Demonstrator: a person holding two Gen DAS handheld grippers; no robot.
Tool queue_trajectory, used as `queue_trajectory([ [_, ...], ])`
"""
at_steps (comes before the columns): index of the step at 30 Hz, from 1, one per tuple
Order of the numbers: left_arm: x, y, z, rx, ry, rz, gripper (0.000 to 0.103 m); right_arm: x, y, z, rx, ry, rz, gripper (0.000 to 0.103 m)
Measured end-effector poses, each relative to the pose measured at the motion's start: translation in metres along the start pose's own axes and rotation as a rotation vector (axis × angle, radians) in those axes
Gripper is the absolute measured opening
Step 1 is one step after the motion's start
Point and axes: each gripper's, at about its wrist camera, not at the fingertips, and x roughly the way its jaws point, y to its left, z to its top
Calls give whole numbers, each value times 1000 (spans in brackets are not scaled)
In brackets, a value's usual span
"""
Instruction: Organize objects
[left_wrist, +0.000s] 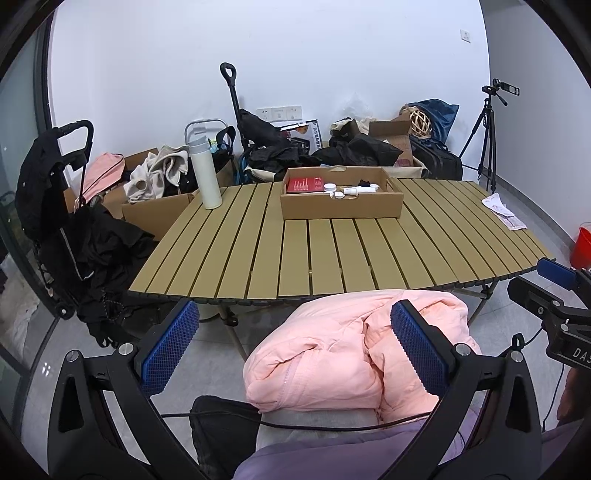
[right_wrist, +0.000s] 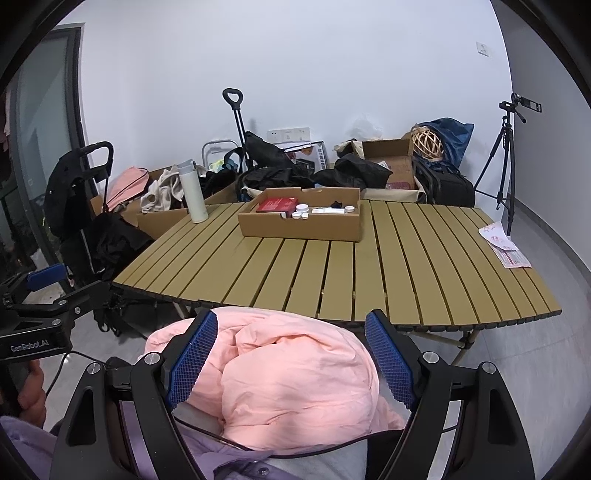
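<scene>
And here we are in a spare room of a home, pressed into use for recording: bare white walls, grey tiled floor (left_wrist: 517, 206), a folding slatted surface (right_wrist: 369, 266), cardboard boxes (left_wrist: 159, 210) of clothes heaped along the wall, a pushchair (left_wrist: 55, 192), and a camera on a tripod (right_wrist: 506, 166) in the corner

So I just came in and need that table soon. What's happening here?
A person is sitting in front of the slatted table with a two-finger gripper in each hand. A bundled pink jacket rests on their lap. Both the left gripper and the right gripper are open, with nothing gripped yet. On the table stand a white bottle, a cardboard tray holding small items, and some papers at the far right edge. The tidying looks barely begun.
</scene>
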Motion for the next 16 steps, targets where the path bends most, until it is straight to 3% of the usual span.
queue_trajectory([
  [16,7,-2,-2,-2,29,-13,103,4,-2,-2,7,26,-14,85],
])
